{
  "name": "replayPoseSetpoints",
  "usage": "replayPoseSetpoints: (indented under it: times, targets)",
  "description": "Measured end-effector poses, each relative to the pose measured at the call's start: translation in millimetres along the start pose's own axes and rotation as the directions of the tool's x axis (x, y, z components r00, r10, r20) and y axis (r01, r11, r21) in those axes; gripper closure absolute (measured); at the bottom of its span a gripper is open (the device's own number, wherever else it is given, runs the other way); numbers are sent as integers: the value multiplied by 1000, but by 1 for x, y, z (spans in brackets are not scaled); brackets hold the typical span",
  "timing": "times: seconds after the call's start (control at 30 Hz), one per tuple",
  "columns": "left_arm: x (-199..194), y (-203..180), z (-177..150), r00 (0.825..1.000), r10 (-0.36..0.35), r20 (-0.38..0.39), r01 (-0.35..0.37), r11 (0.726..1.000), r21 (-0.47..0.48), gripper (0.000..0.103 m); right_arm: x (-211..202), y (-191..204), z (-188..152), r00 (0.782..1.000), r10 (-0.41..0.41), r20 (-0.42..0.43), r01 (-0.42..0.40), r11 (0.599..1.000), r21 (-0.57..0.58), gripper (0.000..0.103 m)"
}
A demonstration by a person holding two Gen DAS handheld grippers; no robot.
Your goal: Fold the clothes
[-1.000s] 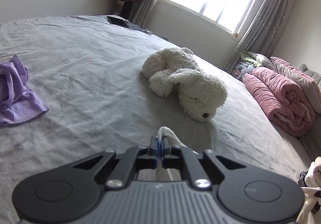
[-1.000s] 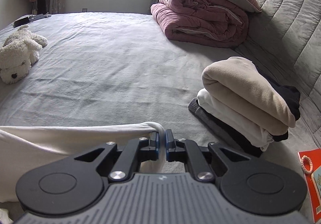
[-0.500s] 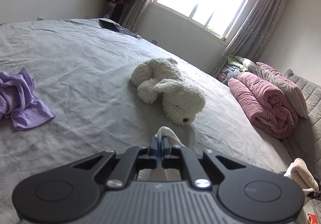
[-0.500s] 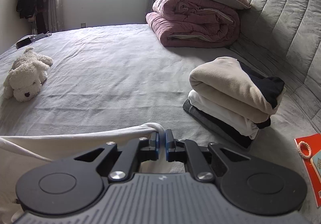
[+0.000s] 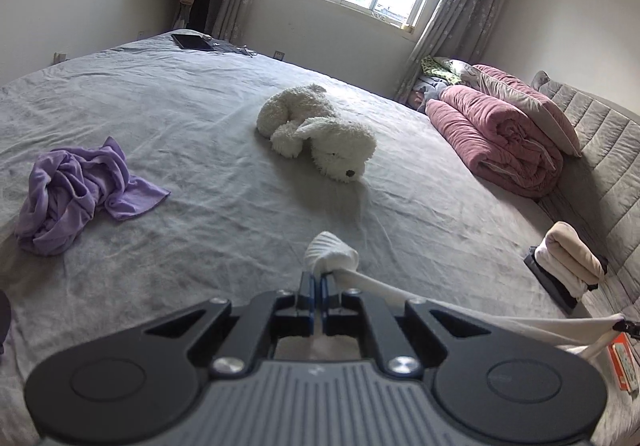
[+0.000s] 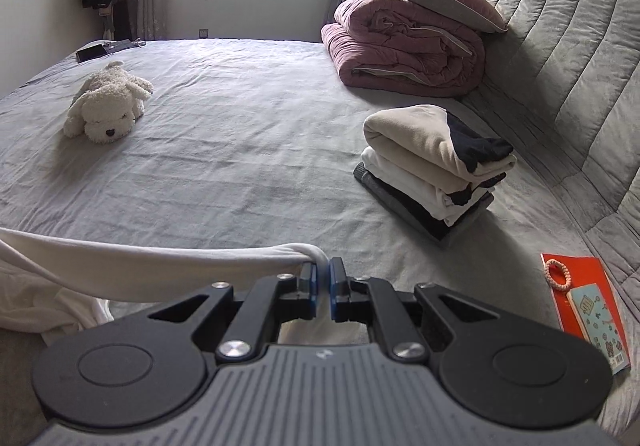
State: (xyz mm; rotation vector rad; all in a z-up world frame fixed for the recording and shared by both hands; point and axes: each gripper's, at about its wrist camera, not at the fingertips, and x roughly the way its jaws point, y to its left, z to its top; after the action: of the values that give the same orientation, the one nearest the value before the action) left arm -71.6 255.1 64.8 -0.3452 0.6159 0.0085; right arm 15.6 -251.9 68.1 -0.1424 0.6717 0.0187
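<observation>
Both grippers are pulling up and back from the plush dog (image 5: pixel 320 138), now smaller in view. The left gripper (image 5: pixel 314 286) and right gripper (image 6: pixel 323 278) are each clamping an end of the white garment (image 6: pixel 168 266), stretching its long axis taut between them above the bed (image 6: pixel 240 150).

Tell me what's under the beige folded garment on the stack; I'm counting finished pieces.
Under the beige folded garment lie a white piece and a dark grey one; something black pokes out. Deeper layers are covered.
</observation>
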Motion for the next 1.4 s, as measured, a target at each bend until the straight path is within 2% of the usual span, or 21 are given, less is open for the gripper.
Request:
replayPoseSetpoints:
  times: [0.13,0.3,0.47,0.6,0.67,0.77,0.83,0.87,0.9,0.93,0.97,1.0,1.13,1.23,1.4]
  targets:
    - [-21,0,-27,998,-9,-64,12,999,53,100,-12,-5,-23,999,8,-41,-9,999,-33,95]
    - [-29,4,-61,988,-7,-156,22,995,96,100,-19,-9,-50,994,21,-107,-29,997,-74,95]
    - [-19,10,-91,968,15,-252,13,994,108,100,-9,-8,-75,980,38,-193,-57,994,-97,95]
    - [-6,16,-109,940,31,-340,3,995,101,100,5,-7,-91,964,54,-262,-83,991,-102,95]
    - [-3,18,-114,932,36,-362,1,995,101,99,9,-6,-96,957,57,-284,-90,990,-106,95]
    - [-2,18,-114,925,19,-380,21,995,100,92,13,-4,-98,949,63,-309,-102,988,-112,93]
    - [-3,17,-112,918,0,-397,44,994,104,76,15,-4,-97,945,74,-319,-113,988,-106,89]
    - [-4,17,-111,914,-11,-405,59,993,106,60,14,-4,-97,943,81,-324,-120,988,-101,84]
    - [-6,17,-109,911,-24,-411,75,991,108,53,13,-5,-95,940,93,-327,-131,987,-96,80]
    - [-7,17,-107,909,-34,-414,88,990,110,51,11,-4,-94,939,107,-327,-145,985,-96,65]
    - [-9,18,-104,910,-41,-413,95,989,112,45,9,-3,-92,938,121,-324,-161,982,-100,54]
    - [-11,18,-100,912,-47,-407,101,988,113,40,6,-1,-91,938,135,-321,-176,979,-104,52]
    - [-13,23,-79,932,-64,-357,101,991,87,37,3,6,-79,933,191,-304,-227,970,-86,51]
    - [-3,26,-64,940,-71,-335,95,994,57,37,2,13,-69,926,239,-291,-268,961,-65,51]
    - [30,30,-41,939,-106,-328,108,994,-12,37,16,32,-51,891,360,-277,-371,929,14,51]
